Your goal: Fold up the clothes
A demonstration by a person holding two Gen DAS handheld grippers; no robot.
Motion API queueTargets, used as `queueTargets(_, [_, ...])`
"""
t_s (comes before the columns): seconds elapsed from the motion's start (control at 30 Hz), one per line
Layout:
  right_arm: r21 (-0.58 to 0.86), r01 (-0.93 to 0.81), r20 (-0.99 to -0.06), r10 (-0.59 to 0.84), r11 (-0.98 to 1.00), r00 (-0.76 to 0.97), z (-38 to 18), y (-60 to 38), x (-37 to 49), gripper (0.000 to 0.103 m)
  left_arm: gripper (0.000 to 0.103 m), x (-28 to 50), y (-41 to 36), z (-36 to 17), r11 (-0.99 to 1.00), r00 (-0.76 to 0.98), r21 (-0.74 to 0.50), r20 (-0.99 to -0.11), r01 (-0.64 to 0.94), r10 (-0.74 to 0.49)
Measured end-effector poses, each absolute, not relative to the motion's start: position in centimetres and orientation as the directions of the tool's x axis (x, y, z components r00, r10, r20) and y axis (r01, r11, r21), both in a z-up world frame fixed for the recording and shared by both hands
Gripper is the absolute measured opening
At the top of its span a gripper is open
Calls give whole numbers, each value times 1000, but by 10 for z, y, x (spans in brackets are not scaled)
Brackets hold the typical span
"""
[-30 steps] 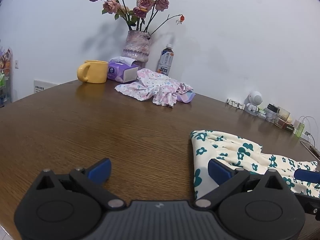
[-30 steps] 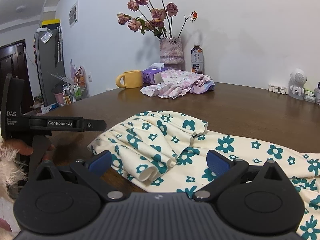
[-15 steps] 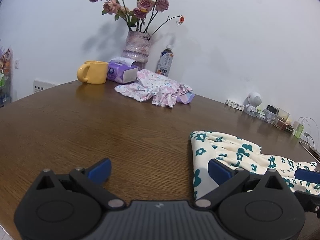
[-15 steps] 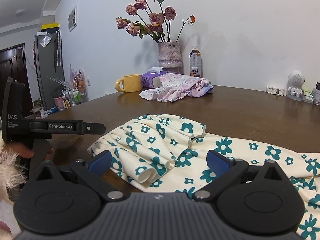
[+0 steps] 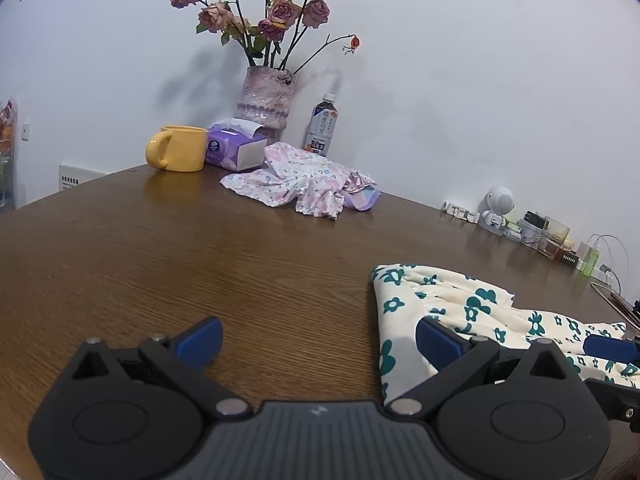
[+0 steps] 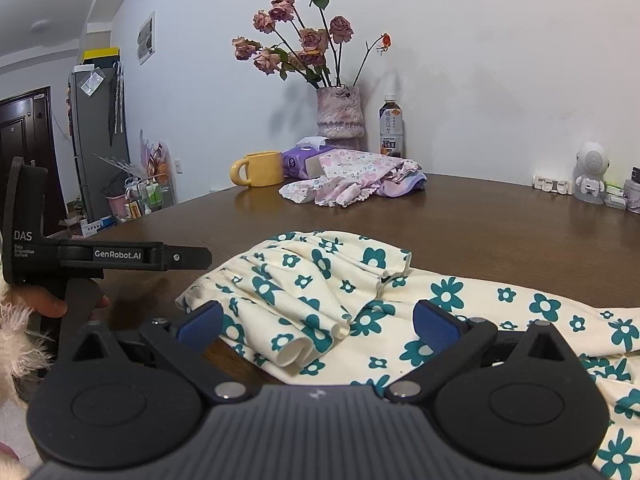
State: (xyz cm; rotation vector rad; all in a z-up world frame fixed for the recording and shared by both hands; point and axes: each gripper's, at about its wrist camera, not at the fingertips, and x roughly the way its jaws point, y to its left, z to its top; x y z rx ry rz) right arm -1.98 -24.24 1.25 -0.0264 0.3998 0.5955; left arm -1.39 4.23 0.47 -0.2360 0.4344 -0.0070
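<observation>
The cream garment with teal flowers (image 6: 400,304) lies at the near edge of the tabletop (image 5: 200,264), spread toward the right, with its gathered end partly doubled over on itself into a loose, rumpled flap. That fits either a fold half made or a piece only just laid out, so read the cloth before you commit.

Your right gripper (image 6: 318,326) hangs low over that flap, fingers spread wide and holding nothing, with the rolled hem lying between them. Your left gripper (image 5: 318,338) sits just off the garment's left end, also wide and empty; its right finger (image 5: 438,338) is over the cloth's edge, its left finger over bare wood.

Whichever fold you make, take a single layer at a corner or hem, not the bunched roll; a grip on the roll would likely drag several layers and skew the crease. Pinch both ends of the same edge so it lifts level, and keep the cloth low so it slides rather than flops.

The pink floral garment (image 5: 304,184) lies crumpled near the far edge, touching the tissue box (image 5: 236,152), with the yellow mug (image 5: 180,154) and vase (image 5: 264,100) close by. Work well apart from them.
</observation>
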Motion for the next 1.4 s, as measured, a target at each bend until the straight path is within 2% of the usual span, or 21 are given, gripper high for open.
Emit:
queueTargets(0.4, [98, -548, -367, 542, 831, 756, 13, -245, -20, 103, 103, -11, 40, 5, 976, 898, -210, -419, 50, -136])
queueTargets(0.8, [121, -529, -401, 529, 840, 748, 13, -245, -12, 101, 103, 2, 50, 5, 924, 806, -301, -470, 236, -359])
queueTargets(0.9, [123, -519, -427, 517, 846, 742, 12, -243, -7, 94, 103, 3, 51, 6, 905, 778, -320, -477, 280, -409])
queueTargets(1.0, [127, -522, -453, 518, 843, 726, 10, -241, -2, 80, 103, 5, 52, 8, 888, 750, -340, -488, 308, -447])
queueTargets(1.07, [124, -507, -490, 497, 853, 716, 8, -238, 3, 60, 102, 7, 53, 9, 883, 736, -344, -497, 318, -459])
queueTargets(1.13, [118, -498, -522, 481, 859, 705, 6, -234, 7, 50, 102, 8, 52, 10, 877, 724, -347, -503, 331, -472])
queueTargets(1.17, [113, -497, -531, 475, 861, 702, 5, -232, 8, 50, 101, 9, 50, 10, 880, 720, -335, -510, 338, -471])
queueTargets(1.4, [97, -492, -540, 461, 865, 704, 3, -229, 7, 50, 82, 4, 32, 11, 894, 710, -155, -558, 421, -431])
